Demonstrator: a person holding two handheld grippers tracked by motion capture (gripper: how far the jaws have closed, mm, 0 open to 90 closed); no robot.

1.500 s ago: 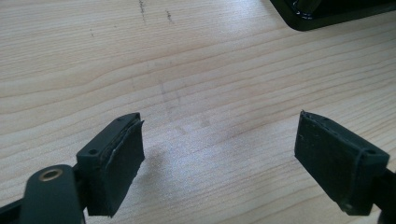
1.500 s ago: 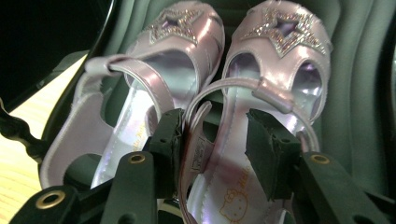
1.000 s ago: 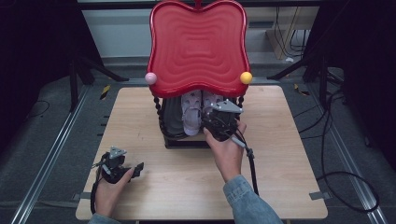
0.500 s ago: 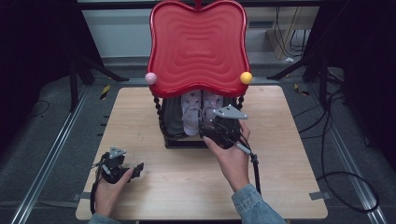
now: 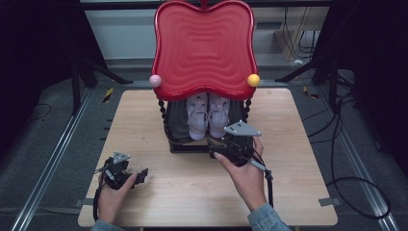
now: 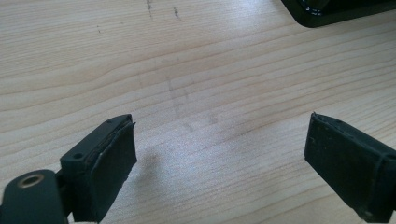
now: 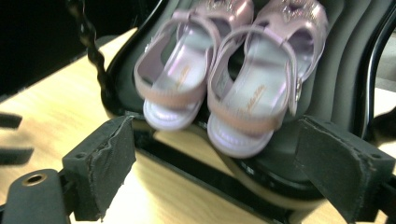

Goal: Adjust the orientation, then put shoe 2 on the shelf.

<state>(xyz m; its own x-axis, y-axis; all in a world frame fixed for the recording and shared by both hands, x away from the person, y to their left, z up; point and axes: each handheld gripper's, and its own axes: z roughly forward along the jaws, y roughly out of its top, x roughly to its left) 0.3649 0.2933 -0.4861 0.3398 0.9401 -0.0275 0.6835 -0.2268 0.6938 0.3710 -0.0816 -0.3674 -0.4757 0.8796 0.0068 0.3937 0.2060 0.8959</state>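
1. Your right gripper [image 5: 226, 144] gapes wide, gripping nothing, its jaws low at the rack [image 7: 327, 112] front.
2. The sandals [image 7: 219, 79] sit just ahead of it, heels toward you, side by side on the rack.
3. Your left gripper [image 5: 137, 175] hangs wide open too, empty over bare table [image 6: 196, 70], well apart from the sandals.

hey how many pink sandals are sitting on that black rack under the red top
2. Both pink sandals sit side by side on the rack's sloped black shelf, heels toward the person: one sandal on the left, the other on the right in the right gripper view. The red top may hide more behind.
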